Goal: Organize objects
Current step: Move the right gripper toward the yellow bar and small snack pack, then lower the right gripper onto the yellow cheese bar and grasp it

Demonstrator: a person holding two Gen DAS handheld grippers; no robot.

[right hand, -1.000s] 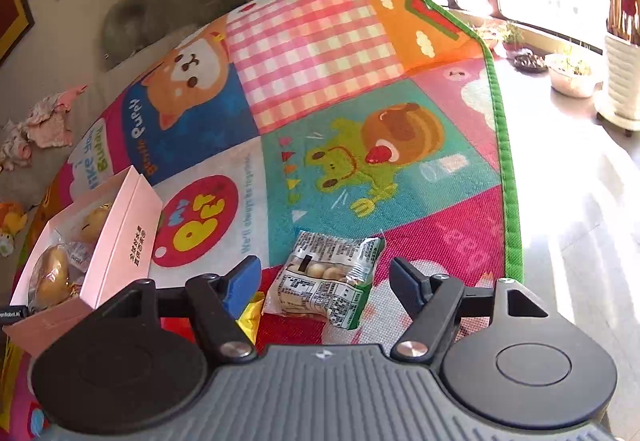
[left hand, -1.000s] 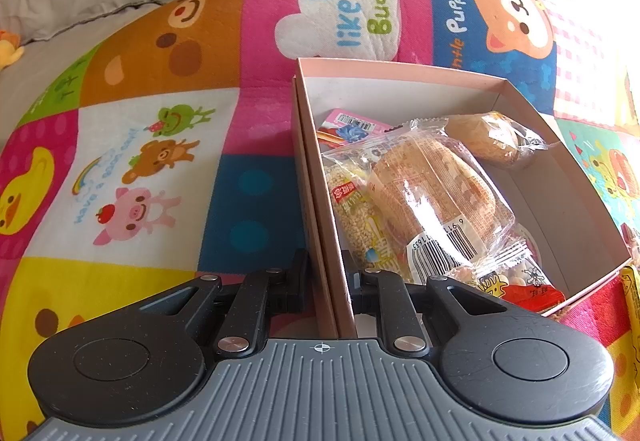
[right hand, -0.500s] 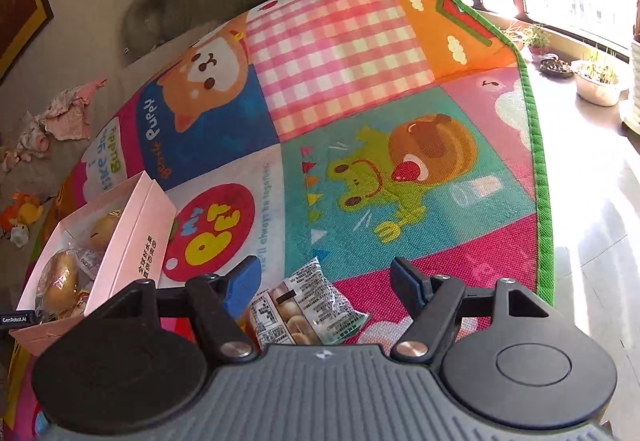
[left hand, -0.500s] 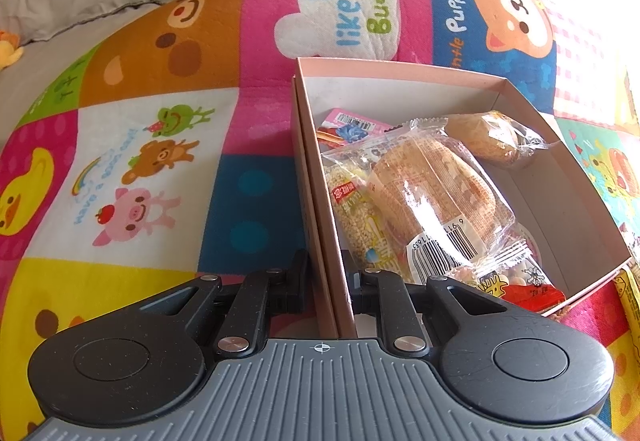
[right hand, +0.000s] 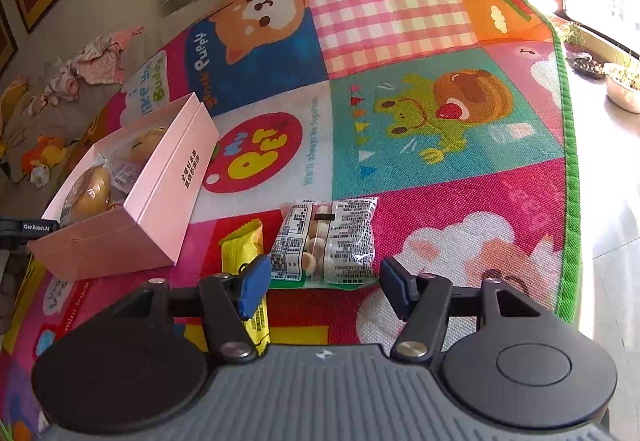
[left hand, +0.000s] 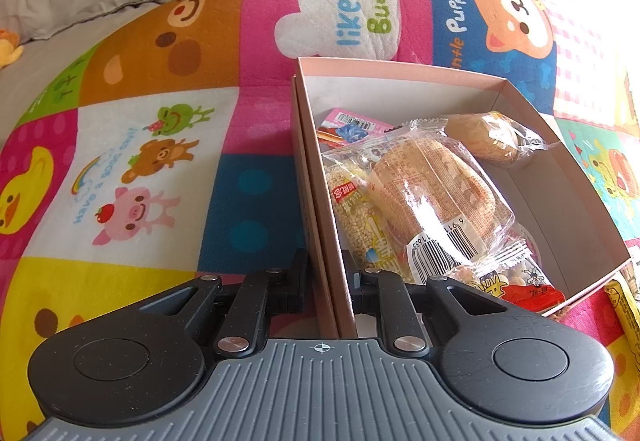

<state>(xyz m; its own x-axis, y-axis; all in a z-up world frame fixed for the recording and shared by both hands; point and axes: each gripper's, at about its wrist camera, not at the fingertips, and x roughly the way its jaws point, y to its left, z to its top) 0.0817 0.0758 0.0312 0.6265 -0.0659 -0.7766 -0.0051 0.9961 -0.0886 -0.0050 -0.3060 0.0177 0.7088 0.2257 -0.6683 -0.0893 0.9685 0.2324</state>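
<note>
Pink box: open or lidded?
Open. The pink box has no lid on top; bagged bread and other snack packs lie exposed inside, seen from above.

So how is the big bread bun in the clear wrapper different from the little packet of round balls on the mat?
The clear-wrapped bread bun lies inside the pink cardboard box, on top of other snacks; the clear packet of small round balls lies outside it on the colourful play mat. The bun is one large brown loaf; the packet holds several small pale balls. Both are sealed, see-through wrappers with printed labels.
</note>
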